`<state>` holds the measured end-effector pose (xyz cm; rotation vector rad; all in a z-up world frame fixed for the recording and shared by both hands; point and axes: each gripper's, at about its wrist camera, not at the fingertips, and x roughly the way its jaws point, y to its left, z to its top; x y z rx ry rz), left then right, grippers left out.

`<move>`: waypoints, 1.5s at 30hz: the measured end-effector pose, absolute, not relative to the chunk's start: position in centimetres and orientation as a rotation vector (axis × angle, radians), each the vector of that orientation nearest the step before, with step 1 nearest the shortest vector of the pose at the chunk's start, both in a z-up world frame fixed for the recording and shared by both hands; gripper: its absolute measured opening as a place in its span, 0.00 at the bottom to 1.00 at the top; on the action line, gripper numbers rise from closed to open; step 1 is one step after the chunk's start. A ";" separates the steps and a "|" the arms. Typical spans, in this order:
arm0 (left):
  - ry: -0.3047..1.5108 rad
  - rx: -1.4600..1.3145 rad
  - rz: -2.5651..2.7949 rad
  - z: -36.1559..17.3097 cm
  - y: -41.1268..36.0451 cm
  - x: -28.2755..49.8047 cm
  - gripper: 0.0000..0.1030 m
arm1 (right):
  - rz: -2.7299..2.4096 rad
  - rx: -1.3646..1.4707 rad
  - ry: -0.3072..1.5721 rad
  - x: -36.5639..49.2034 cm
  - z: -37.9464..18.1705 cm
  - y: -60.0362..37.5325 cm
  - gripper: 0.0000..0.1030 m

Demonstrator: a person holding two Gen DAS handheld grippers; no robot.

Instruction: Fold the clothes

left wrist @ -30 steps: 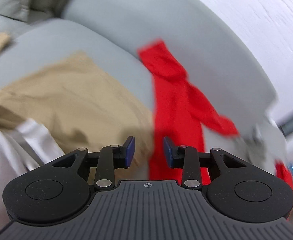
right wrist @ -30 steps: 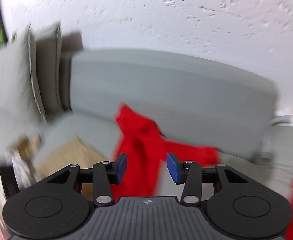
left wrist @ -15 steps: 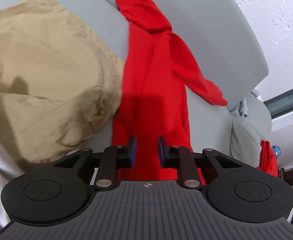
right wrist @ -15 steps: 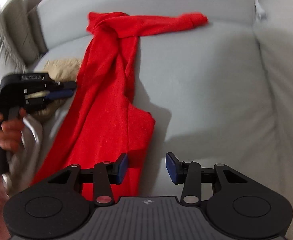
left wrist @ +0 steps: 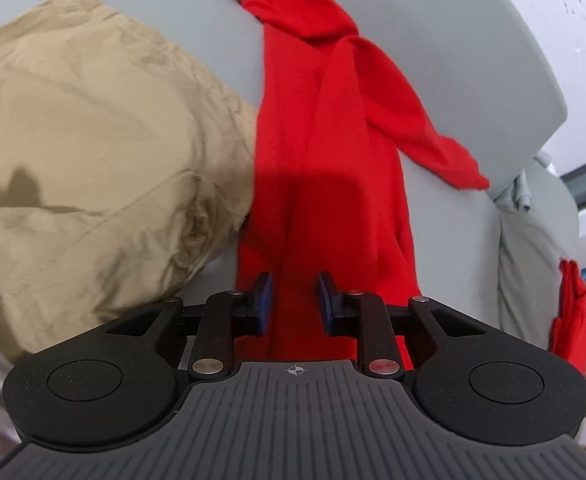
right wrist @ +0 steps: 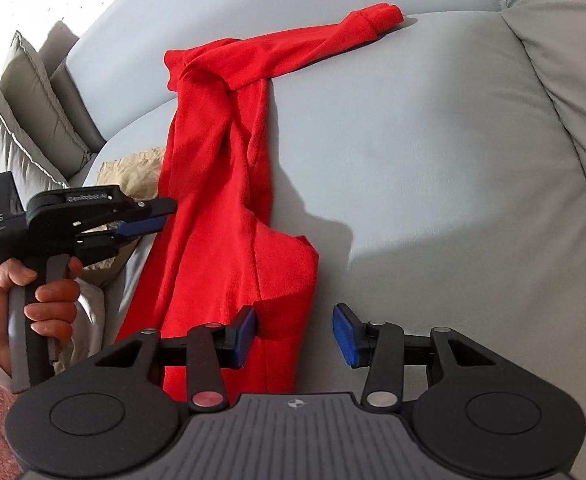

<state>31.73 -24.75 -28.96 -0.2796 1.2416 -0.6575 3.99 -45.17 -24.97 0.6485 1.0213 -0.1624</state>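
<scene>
Two grippers, both spread and empty. Left gripper (left wrist: 291,300) poised over the near end of the red garment (left wrist: 325,152), jaws just opened a little further within the last moment, cloth showing beneath the gap but not pinched. Right gripper (right wrist: 294,334) likewise parted above the garment's lower right corner, one pad over red cloth, the other over bare cushion.

Red garment (right wrist: 221,208) stretched in a long twisted rope from the sofa (right wrist: 433,160) backrest down across the seat, one sleeve flung sideways along the backrest seam, cuff at the far right. Left edge touching a crumpled tan garment (left wrist: 93,152).

Probably light, limp knit: no stiffness, sure to sag and bunch when lifted, unlikely to slip from rubbery pads. Best taken at the two near hem corners, single layer if possible, then shaken flat; twist near the shoulders likely needs undoing first.

Plenty of bare seat to the right of the garment for spreading it. Left side crowded by the tan garment and a hand (right wrist: 49,296) holding the other tool; cushions (right wrist: 25,112) beyond.
</scene>
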 end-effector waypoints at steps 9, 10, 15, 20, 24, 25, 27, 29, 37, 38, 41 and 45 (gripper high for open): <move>1.235 -0.303 -0.628 -29.5 -24.8 32.4 0.02 | -0.177 0.608 1.030 4.2 -25.1 -44.5 0.43; 1.217 -0.304 -0.621 -29.1 -24.8 32.3 0.02 | -0.180 0.599 1.036 4.3 -25.1 -44.4 0.43; 1.090 -0.198 -0.619 -25.8 -24.0 31.5 0.02 | -0.184 0.578 1.043 4.3 -25.1 -44.2 0.43; 1.052 -0.005 -0.505 -26.6 -24.5 31.4 0.04 | -0.190 0.521 1.048 4.5 -25.3 -43.4 0.44; 1.082 -0.181 -0.615 -25.7 -22.9 31.4 0.08 | -0.192 0.481 1.063 4.9 -25.1 -43.1 0.44; 1.089 -0.236 -0.699 -25.4 -22.6 31.1 0.08 | -0.193 0.481 1.064 4.9 -25.1 -43.1 0.45; 1.126 -0.275 -0.871 -25.3 -23.0 30.1 0.09 | -0.197 0.494 1.056 4.9 -25.1 -43.3 0.46; 1.151 -0.156 -0.902 -25.7 -24.6 29.0 0.11 | -0.204 0.514 1.039 4.8 -24.9 -43.4 0.46; 0.958 0.346 -0.878 -25.8 -29.6 23.7 0.29 | -0.141 0.404 0.926 7.3 -22.1 -43.3 0.45; 0.932 0.398 -0.870 -26.0 -30.0 23.1 0.29 | -0.129 0.378 0.929 8.1 -22.2 -43.3 0.45; 0.872 0.501 -0.833 -26.6 -30.8 22.2 0.31 | -0.095 0.323 0.938 10.4 -22.4 -43.0 0.45; 0.891 0.455 -0.791 -26.9 -30.5 23.2 0.07 | -0.035 0.276 0.932 12.3 -22.4 -42.3 0.43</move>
